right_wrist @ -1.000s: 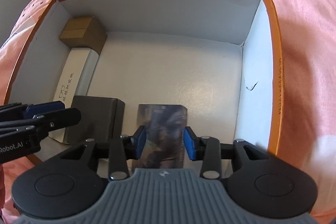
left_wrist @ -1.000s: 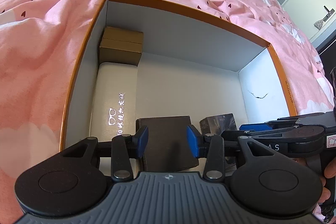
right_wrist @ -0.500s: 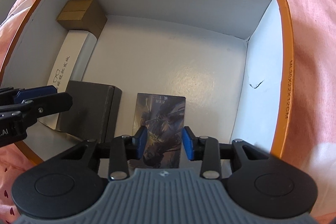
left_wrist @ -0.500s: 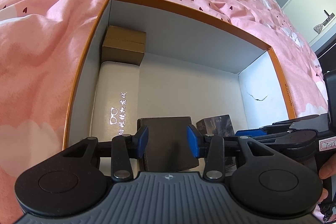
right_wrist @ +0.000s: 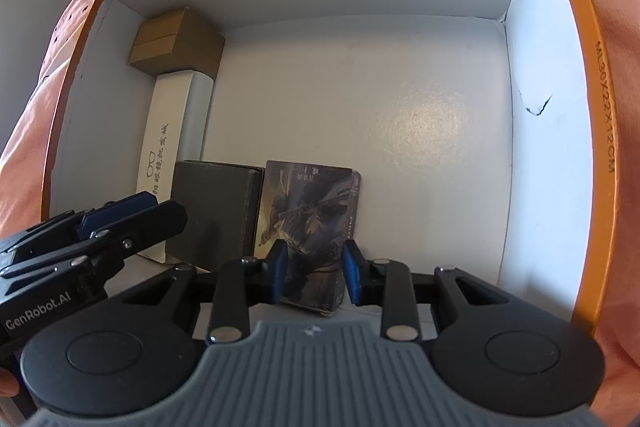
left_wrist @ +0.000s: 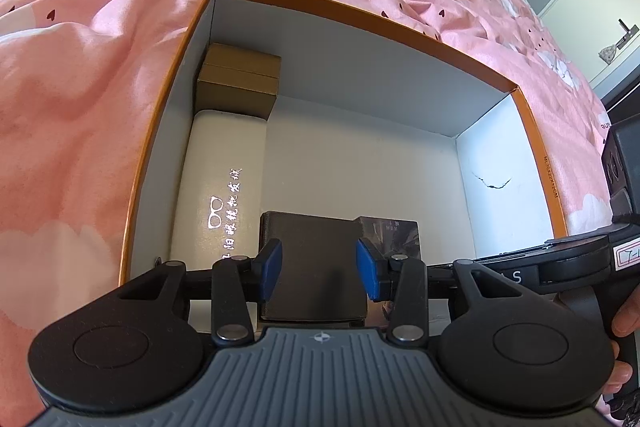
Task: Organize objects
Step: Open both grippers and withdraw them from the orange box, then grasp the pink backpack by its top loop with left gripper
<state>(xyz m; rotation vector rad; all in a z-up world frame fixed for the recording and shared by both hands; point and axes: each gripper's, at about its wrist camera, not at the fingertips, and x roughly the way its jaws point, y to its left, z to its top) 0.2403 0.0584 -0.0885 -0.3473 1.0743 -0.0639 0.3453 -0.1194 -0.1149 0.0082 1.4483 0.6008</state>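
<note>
A pink bedspread with small hearts spreads all around the orange-rimmed box, whose white inside holds everything I work on. On the outside of its right wall I read "ML30X22X12CM" in the right wrist view. Along its left wall lies a long white case with a glasses logo and a line of Chinese characters I cannot make out; beyond it, in the far left corner, sits a brown cardboard box. Just beside the white case stands a dark grey box, and touching that on its right lies the picture card box, with dark printed artwork and tiny writing too small to read.

My left gripper hangs over the dark grey box, jaws spread wider than the box and not touching it. My right gripper has its blue pads on either side of the picture card box's near end, with a slim gap showing, so nothing is clamped. "GenRobot.AI" shows on the left tool's body. A small tear marks the box's right wall.
</note>
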